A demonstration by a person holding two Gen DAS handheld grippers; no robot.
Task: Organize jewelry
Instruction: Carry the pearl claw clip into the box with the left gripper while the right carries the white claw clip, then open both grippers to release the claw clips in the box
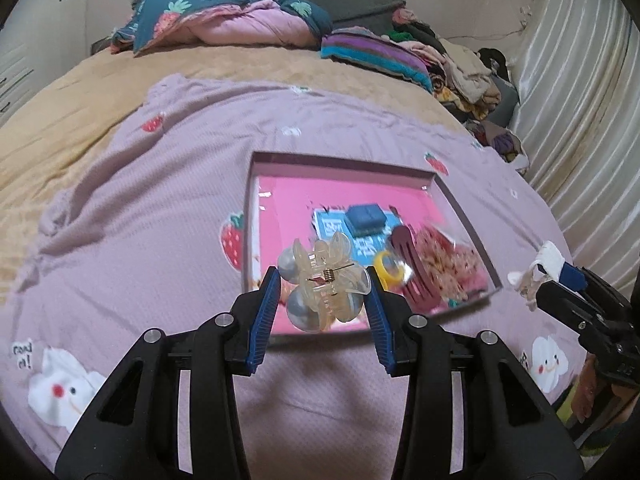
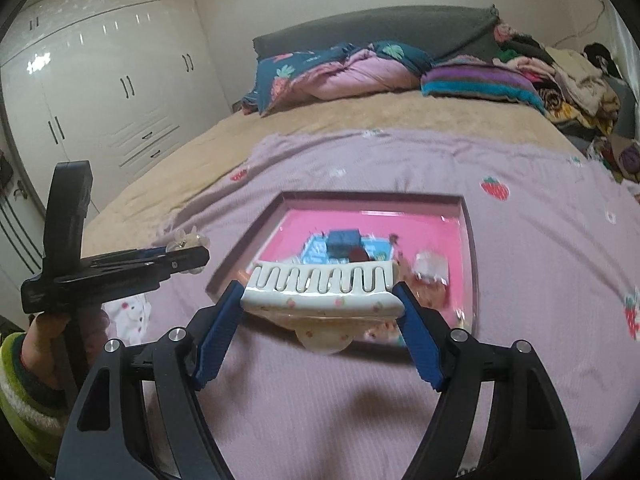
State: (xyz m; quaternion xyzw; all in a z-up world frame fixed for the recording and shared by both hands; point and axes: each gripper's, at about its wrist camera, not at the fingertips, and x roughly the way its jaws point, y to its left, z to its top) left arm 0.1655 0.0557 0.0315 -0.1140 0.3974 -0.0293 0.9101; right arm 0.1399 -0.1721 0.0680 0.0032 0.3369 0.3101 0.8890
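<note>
My left gripper (image 1: pixel 322 286) is shut on a clear flower-shaped claw clip with pearls (image 1: pixel 320 280), held above the near edge of a shallow pink tray (image 1: pixel 340 162). The tray holds a blue box (image 1: pixel 365 218), a dark red hair clip (image 1: pixel 412 272), a yellow ring (image 1: pixel 390 270) and a patterned pouch (image 1: pixel 448 264). My right gripper (image 2: pixel 320 304) is shut on a white claw clip with pink dots (image 2: pixel 320 292), held above the tray's near edge (image 2: pixel 376 196). The right gripper also shows at the right of the left wrist view (image 1: pixel 540 280).
The tray lies on a lilac strawberry-print blanket (image 1: pixel 160 200) over a tan bed. Pillows and folded quilts (image 1: pixel 224 20) lie at the head, a clothes pile (image 1: pixel 460 68) at the right. White wardrobes (image 2: pixel 100 92) stand to the left.
</note>
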